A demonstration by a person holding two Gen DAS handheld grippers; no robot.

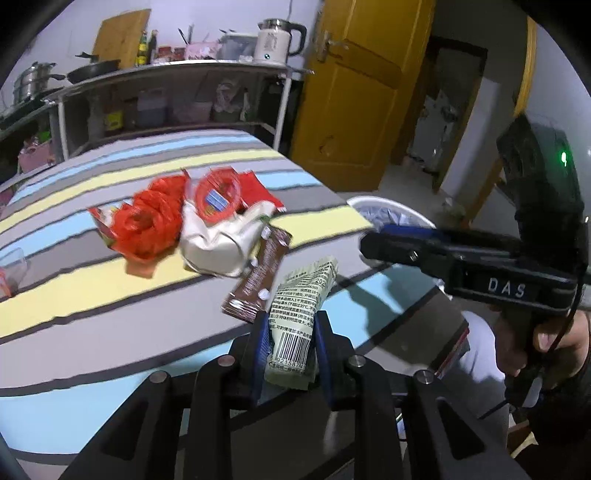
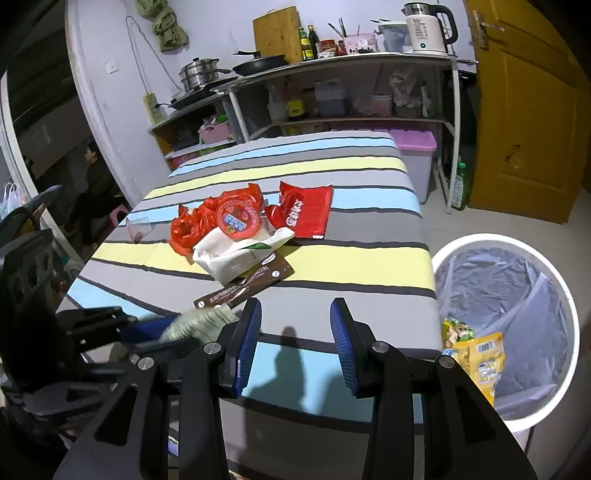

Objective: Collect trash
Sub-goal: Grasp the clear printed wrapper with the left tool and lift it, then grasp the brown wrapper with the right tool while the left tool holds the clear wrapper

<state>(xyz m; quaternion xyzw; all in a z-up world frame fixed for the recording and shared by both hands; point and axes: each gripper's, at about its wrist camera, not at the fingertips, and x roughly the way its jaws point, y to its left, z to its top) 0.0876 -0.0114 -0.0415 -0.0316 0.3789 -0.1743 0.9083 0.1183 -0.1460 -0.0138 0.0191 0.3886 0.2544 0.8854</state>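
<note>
My left gripper (image 1: pixel 290 332) is shut on a pale green wrapper (image 1: pixel 303 310) with a barcode, held above the striped table (image 1: pixel 110 288). In the right wrist view that wrapper (image 2: pixel 199 323) shows blurred at the lower left. A brown sachet (image 1: pixel 258 277) lies just beyond it, next to a white crumpled bag (image 1: pixel 218 243), orange-red plastic wrappers (image 1: pixel 151 221) and a red packet (image 2: pixel 304 210). My right gripper (image 2: pixel 295 343) stands open over the table's near edge with nothing between its fingers. The white bin (image 2: pixel 554 280), lined with a clear bag, holds yellow packets (image 2: pixel 476 354) to the right.
A metal shelf unit (image 2: pixel 343 92) with pans, bottles and a kettle (image 2: pixel 428 27) stands behind the table. A yellow door (image 2: pixel 528 110) is at the far right. A small clear cup (image 2: pixel 138 225) sits at the table's left edge. A person sits in the doorway at the left.
</note>
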